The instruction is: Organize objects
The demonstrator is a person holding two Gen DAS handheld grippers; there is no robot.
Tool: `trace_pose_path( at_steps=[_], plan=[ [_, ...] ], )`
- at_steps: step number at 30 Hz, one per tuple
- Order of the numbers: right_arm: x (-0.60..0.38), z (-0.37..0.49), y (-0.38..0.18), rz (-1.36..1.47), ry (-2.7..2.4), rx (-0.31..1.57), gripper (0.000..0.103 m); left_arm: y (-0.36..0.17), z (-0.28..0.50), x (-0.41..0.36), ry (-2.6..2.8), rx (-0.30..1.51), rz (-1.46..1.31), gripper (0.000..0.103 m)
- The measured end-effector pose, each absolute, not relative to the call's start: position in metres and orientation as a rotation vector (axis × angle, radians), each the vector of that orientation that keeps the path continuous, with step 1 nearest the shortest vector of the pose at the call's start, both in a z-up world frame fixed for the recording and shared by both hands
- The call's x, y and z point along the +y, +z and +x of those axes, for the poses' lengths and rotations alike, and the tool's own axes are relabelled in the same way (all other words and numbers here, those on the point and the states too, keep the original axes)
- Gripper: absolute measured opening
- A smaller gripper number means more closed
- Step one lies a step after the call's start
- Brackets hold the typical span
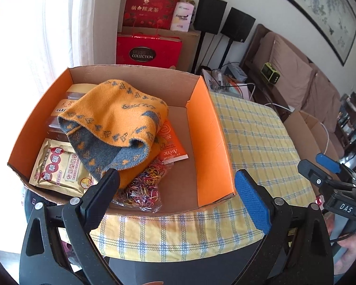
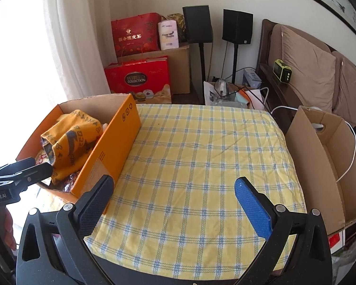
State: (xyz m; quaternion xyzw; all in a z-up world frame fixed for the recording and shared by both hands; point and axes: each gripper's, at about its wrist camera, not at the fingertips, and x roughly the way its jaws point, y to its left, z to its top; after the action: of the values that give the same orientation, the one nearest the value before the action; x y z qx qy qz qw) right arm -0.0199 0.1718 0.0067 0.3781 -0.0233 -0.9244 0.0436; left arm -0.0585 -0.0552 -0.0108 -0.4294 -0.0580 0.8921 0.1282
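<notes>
One orange box [image 1: 206, 128] — two speakers [image 1: 210, 14]

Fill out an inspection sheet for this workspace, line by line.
Surface: yellow checked cloth covers the table; its open area is bare.
Job's things: orange cardboard box at the table's left holds an orange-grey knit hat, gold sachets, a bag of rubber bands, an Avène tube and jars.
Clutter: nothing seen on the cloth.
Grippers: left gripper and right gripper, jaws wide, holding nothing.
Cables: white cable draped into the plain cardboard box on the right.
Surroundings: red gift bags, two black speakers, brown sofa.
</notes>
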Motion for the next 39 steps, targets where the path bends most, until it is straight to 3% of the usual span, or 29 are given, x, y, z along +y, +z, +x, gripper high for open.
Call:
trace_pose_path(
  at_steps=[9, 16, 22, 39],
  plan=[
    [0.177, 0.007, 0.009, 1.144, -2.862, -0.096, 0.103, -0.005, -0.03, -0.041, 2.658, -0.065, -1.187, 0.103],
    [0.178, 0.025, 0.003, 1.158, -2.882, -0.126, 0.103, -0.012, -0.018, -0.045, 2.599, -0.136, -1.226, 0.103],
    [0.176, 0.035, 0.003, 1.163, -2.93, -0.081, 0.103, -0.013, -0.009, -0.044, 2.68, -0.031, -1.253, 0.103],
    [0.173, 0.05, 0.005, 1.146, -2.945, -0.067, 0.103, -0.008, 0.009, -0.044, 2.703, -0.022, -1.231, 0.103]
  ],
)
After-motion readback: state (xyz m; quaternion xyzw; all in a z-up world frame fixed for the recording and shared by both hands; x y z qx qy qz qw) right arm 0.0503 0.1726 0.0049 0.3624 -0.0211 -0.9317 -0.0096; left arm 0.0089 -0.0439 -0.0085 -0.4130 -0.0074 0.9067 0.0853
